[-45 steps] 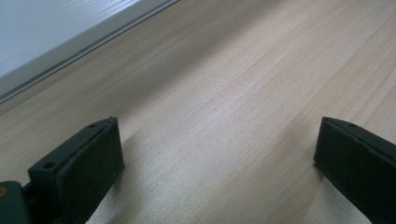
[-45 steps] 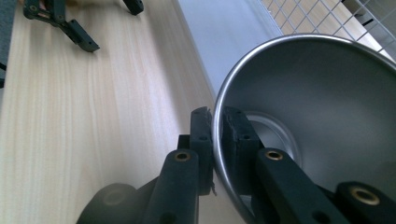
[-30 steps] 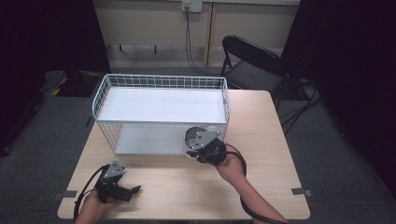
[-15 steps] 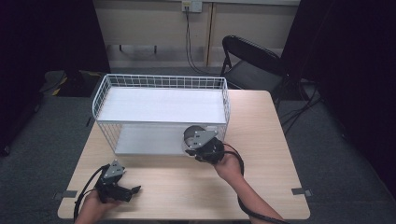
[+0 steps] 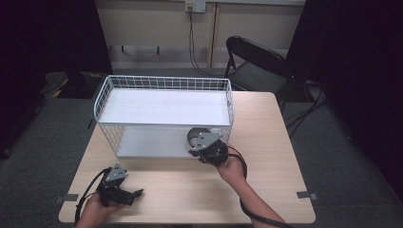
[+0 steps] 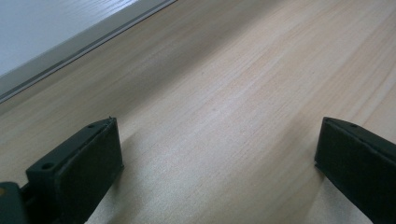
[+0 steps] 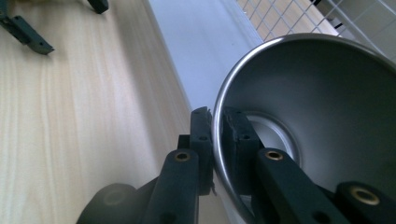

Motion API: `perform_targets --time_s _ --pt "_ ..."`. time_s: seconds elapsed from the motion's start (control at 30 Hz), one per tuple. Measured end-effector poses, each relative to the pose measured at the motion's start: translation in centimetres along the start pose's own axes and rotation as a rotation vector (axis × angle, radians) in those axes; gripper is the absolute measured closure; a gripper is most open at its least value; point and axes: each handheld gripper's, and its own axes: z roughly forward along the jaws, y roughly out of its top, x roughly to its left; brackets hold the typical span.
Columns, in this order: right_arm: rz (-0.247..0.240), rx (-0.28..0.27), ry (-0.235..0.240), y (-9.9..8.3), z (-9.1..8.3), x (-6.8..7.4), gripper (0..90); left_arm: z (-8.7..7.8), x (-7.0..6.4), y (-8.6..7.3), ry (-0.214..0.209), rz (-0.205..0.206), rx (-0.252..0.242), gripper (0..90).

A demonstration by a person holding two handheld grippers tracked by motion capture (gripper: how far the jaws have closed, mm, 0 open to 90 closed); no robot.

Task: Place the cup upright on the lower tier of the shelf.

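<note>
A shiny steel bowl (image 7: 322, 107) is pinched at its rim between the jaws of my right gripper (image 7: 215, 135), one jaw inside and one outside. From above, the bowl (image 5: 193, 137) hangs in my right gripper (image 5: 197, 144) at the front right of a white wire rack (image 5: 164, 83), level with its lower shelf (image 5: 142, 142). My left gripper (image 5: 134, 194) rests low at the table's front left, open. Its jaws stand wide apart, and the left gripper (image 6: 217, 154) has only bare wood between them.
The rack has a white upper shelf (image 5: 164, 107) and stands on the far half of the wooden table (image 5: 266, 128). A black folding chair (image 5: 254, 66) stands behind the table at the right. The rack's white base edge (image 6: 46, 37) lies ahead of my left gripper.
My right gripper has carried the bowl a little to the left, closer to the rack's front. My left gripper has stayed put.
</note>
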Motion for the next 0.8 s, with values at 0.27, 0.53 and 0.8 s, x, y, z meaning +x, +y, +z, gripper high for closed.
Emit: perform_targets --time_s 0.27,0.53,0.8 --pt "0.018 0.001 0.001 -0.2 0.5 -0.3 82.6 0.0 0.0 0.0 -0.001 -0.001 -0.001 0.0" --pt "0.019 -0.001 -0.009 -0.2 0.9 -0.4 82.6 0.0 0.0 0.0 -0.001 -0.001 -0.002 0.0" --pt "0.016 0.005 -0.019 -0.4 1.2 -0.4 82.6 0.0 0.0 0.0 -0.001 -0.001 -0.001 0.1"
